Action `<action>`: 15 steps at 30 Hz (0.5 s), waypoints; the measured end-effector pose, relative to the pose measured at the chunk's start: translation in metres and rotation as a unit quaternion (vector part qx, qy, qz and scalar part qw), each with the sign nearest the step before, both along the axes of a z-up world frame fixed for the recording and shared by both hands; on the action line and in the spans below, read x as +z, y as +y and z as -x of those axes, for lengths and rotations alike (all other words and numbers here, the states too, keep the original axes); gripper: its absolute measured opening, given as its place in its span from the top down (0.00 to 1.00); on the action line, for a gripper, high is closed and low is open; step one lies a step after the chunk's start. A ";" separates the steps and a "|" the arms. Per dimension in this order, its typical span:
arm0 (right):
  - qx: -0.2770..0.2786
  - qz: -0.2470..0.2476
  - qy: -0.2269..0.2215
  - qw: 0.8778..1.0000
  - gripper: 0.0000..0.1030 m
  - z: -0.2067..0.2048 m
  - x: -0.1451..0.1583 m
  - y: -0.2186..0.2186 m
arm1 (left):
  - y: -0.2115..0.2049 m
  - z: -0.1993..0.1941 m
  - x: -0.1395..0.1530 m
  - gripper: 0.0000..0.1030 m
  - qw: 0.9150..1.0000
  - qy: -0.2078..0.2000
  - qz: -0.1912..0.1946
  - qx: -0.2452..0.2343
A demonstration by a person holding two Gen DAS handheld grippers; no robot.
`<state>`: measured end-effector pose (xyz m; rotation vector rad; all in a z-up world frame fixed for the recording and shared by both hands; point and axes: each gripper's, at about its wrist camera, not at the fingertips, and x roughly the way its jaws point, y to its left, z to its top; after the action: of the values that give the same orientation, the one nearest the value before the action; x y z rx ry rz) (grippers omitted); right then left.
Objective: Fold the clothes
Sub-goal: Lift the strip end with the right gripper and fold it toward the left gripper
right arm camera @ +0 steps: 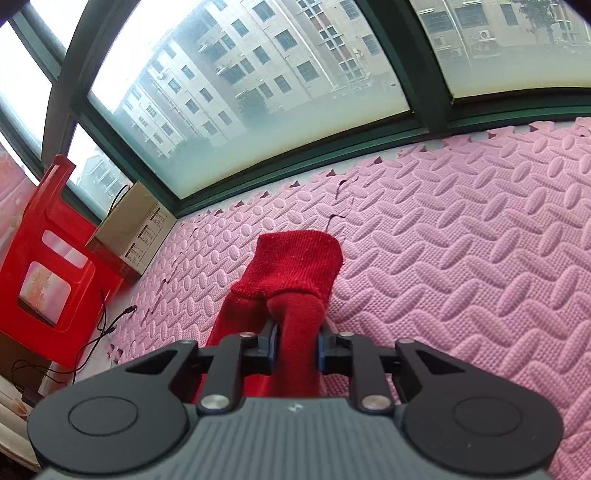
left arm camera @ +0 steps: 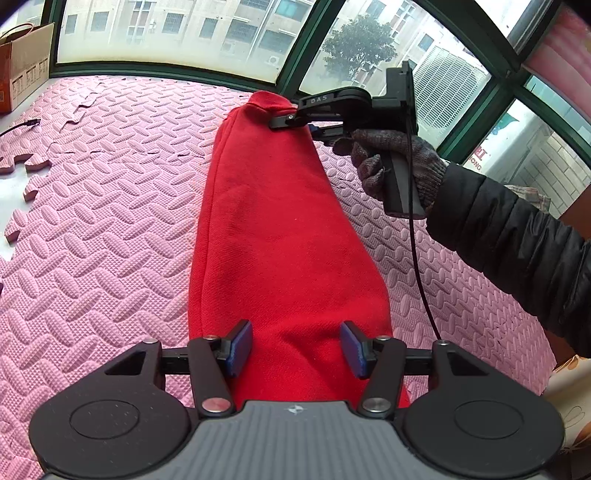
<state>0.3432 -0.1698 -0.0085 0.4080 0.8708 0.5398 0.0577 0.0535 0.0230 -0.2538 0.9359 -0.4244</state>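
A red garment (left arm camera: 280,236) lies as a long narrow strip on the pink foam mat (left arm camera: 103,229), running from the left tool (left arm camera: 296,349) away toward the window (left arm camera: 166,33).

The left tool stands about half open. Its blue pads (left arm camera: 242,345) are on both sides of the near end of the strip, but they do not press the cloth, and red fabric shows between them.

The right tool (right arm camera: 295,345) is nearly closed and pinches a fold of the garment close to the ribbed cuff (right arm camera: 295,258). The cuff stands out past the pads and hangs over the mat. In the left view this tool is at the far end of the strip, held by a gloved hand (left arm camera: 391,162) in a dark sleeve (left arm camera: 517,236).

To the left of the garment the mat is bare and wide, up to its toothed edge (left arm camera: 22,173). To the right there is also free mat. A cardboard box (right arm camera: 129,229) and a red stool (right arm camera: 51,266) stand at the window, beyond the mat's edge, with loose cables (right arm camera: 107,328) near them.
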 end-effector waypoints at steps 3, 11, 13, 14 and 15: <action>-0.039 0.001 -0.004 0.999 0.83 0.006 0.006 -0.023 | 0.000 -0.001 0.003 0.44 1.000 -0.008 0.000 0.001; -0.195 0.056 0.001 0.979 0.83 0.059 0.021 -0.123 | -0.003 -0.005 0.011 0.44 1.000 -0.029 0.002 0.005; -0.227 0.067 0.001 0.972 0.83 0.079 0.024 -0.146 | -0.006 -0.007 0.012 0.44 0.999 -0.033 0.002 0.004; -0.241 0.066 0.004 0.968 0.83 0.089 0.025 -0.155 | -0.007 -0.008 0.012 0.44 0.999 -0.034 0.001 0.003; -0.252 0.058 0.011 0.966 0.83 0.099 0.024 -0.165 | -0.008 -0.008 0.013 0.44 0.999 -0.036 0.000 0.002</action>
<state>0.2440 -0.3350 0.0157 0.5081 0.7773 0.0135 0.0661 0.0454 0.0357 -0.2398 0.8650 -0.4277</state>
